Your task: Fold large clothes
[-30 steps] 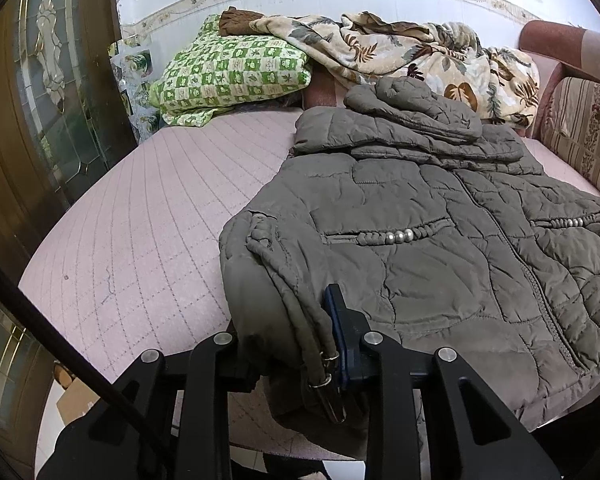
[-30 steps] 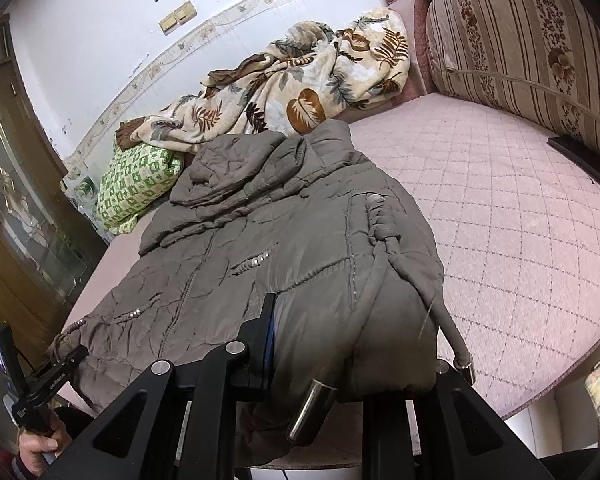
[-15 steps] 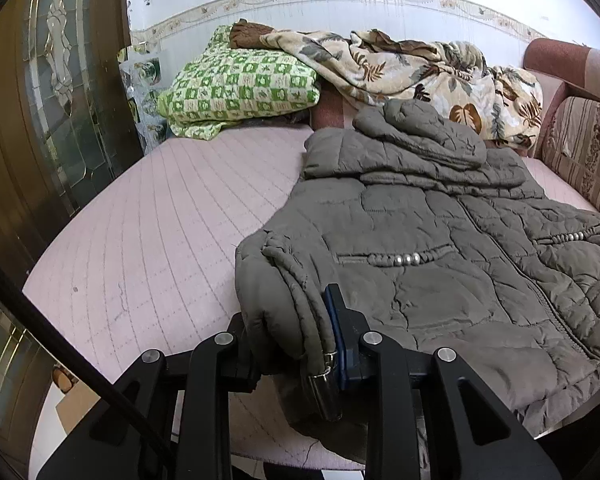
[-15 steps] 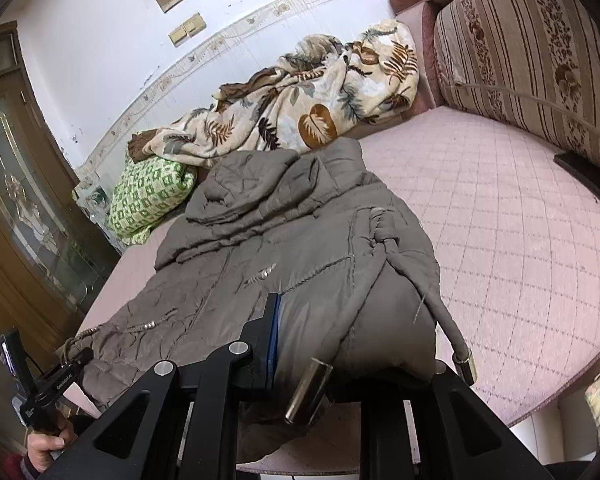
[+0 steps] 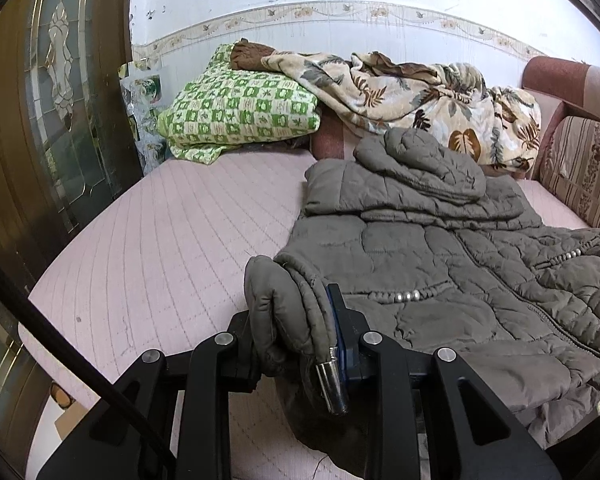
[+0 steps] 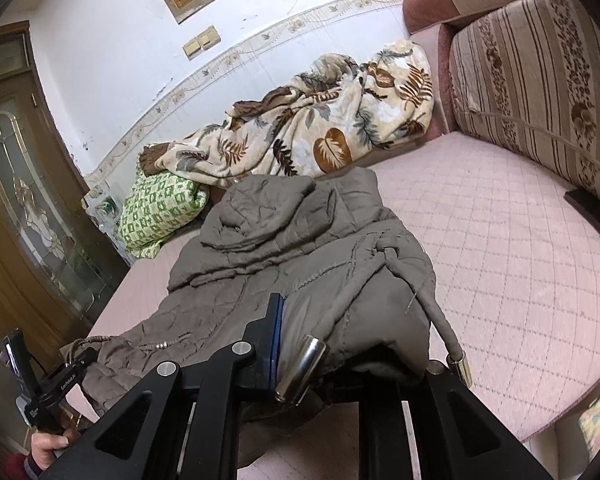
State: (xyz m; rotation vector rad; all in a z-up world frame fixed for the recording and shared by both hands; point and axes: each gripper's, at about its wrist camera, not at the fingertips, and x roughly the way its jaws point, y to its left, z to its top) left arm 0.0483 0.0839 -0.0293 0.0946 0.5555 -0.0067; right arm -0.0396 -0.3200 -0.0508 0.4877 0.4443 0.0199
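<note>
A grey-brown quilted hooded jacket [image 5: 440, 264] lies face up on the pink quilted mattress [image 5: 172, 240], hood toward the wall. My left gripper [image 5: 292, 320] is shut on a bunched hem corner, raised off the mattress, with a metal drawstring tip [image 5: 332, 384] dangling beside the blue pad. In the right wrist view the jacket [image 6: 300, 248] has its other hem corner pinched in my shut right gripper [image 6: 352, 336]; fabric drapes over and hides its right finger. Two metal cord tips [image 6: 300, 368] hang there. The left gripper [image 6: 66, 376] and a person's hand [image 6: 48, 444] show at lower left.
A green checked pillow [image 5: 240, 112] and a leaf-patterned blanket [image 5: 400, 88] lie against the far wall. A striped cushion [image 6: 540, 80] lines the right side, with a dark flat object [image 6: 592, 216] below it. A wooden glass door [image 5: 40, 120] stands left of the bed.
Both grippers have risen with the hem corners still gripped, lifting the jacket's near edge off the mattress. More of the wall shows in both views.
</note>
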